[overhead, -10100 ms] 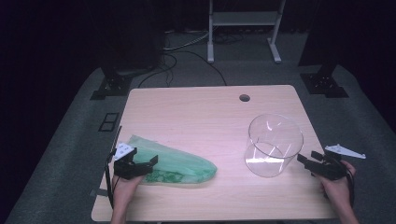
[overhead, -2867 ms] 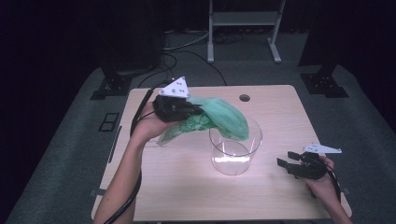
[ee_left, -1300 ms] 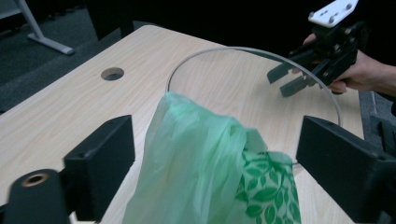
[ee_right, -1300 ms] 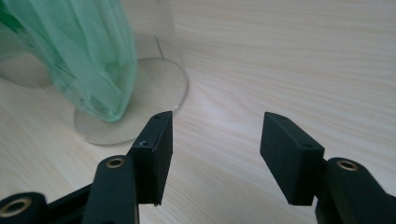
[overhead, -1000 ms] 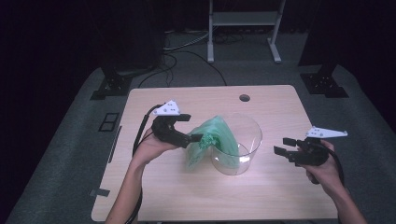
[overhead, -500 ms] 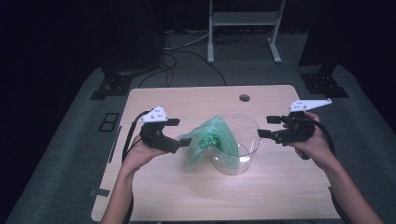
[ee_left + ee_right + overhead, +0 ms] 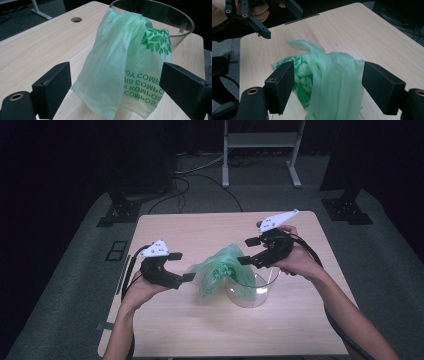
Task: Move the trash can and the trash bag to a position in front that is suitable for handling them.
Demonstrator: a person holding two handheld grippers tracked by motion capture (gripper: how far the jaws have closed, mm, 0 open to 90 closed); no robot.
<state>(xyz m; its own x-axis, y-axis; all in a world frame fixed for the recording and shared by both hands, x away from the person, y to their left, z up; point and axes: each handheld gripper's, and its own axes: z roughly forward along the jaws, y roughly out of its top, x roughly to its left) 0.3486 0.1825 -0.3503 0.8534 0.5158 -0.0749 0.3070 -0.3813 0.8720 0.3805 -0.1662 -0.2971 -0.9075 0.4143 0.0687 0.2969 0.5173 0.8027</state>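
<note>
A thin green plastic bag [image 7: 217,270] with printed leaves and lettering hangs over the near-left rim of a clear glass bowl [image 7: 260,287] on the wooden table [image 7: 200,230]. My left gripper [image 7: 183,266] is open just left of the bag and apart from it. In the left gripper view the bag [image 7: 120,70] droops from the bowl rim [image 7: 180,25] beyond the open left gripper [image 7: 117,72]. My right gripper [image 7: 245,251] hovers over the bowl's top, jaws just opened wide. The bag [image 7: 332,75] bunches beyond the right gripper [image 7: 328,75], pads not pressing it.
A round cable hole [image 7: 76,19] sits in the table's far side. The left gripper [image 7: 283,23] appears across the table in the right gripper view. A metal stand [image 7: 260,150] and dark floor mats lie beyond the table. Bare tabletop lies in front of the bowl.
My right hand has risen and swung left from the table's right side to above the bowl. My left hand has drawn slightly back from the bag, which stays draped on the rim.
</note>
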